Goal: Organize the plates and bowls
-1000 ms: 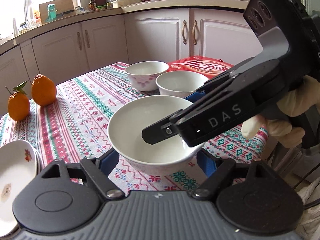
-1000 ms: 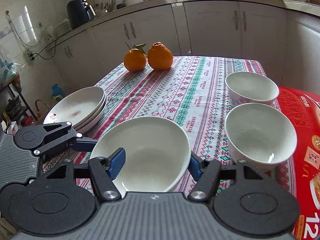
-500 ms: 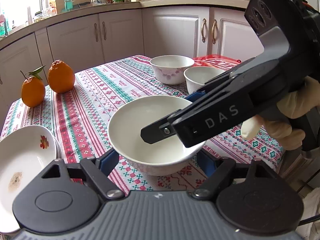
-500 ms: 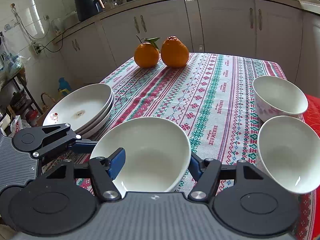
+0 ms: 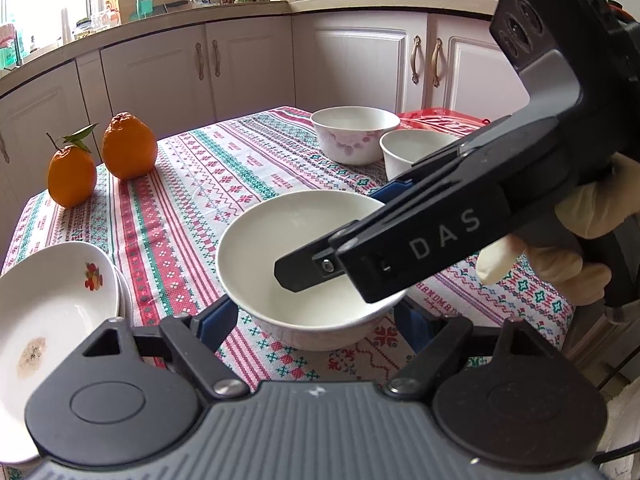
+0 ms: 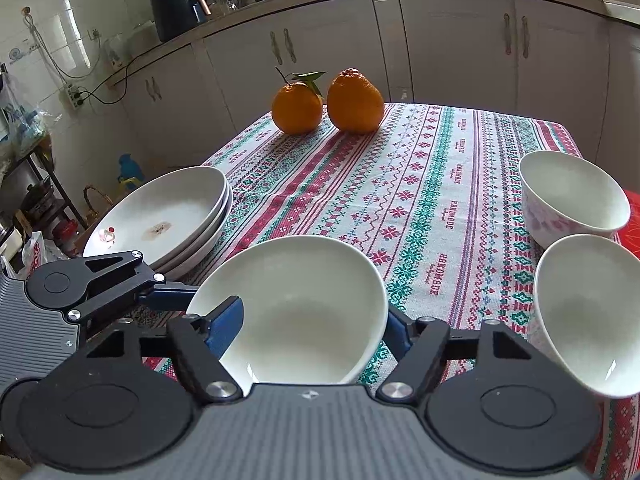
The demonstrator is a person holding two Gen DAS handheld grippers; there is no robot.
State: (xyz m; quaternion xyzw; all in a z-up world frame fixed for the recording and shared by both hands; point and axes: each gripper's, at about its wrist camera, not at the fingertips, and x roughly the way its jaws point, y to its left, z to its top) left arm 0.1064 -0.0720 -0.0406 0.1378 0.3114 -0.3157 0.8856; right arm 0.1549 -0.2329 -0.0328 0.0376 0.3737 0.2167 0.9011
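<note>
The plain white bowl [image 5: 280, 264] is sitting upright on the patterned cloth of the counter [image 6: 440, 184], close to its near edge. The left tongs [image 5: 314, 322] are standing wide around it, having just been opening, their blue pads just beside its outer wall. The right tongs [image 6: 310, 326], gripped by a gloved hand [image 5: 592, 216], are also parting, straddling the rim with one finger inside and one outside. A stack of plates [image 6: 168, 208] is resting at the left edge, a flowered bowl [image 6: 572, 196] and another white bowl [image 6: 588, 304] by the right edge, and two oranges [image 6: 328, 104] at the far edge.
</note>
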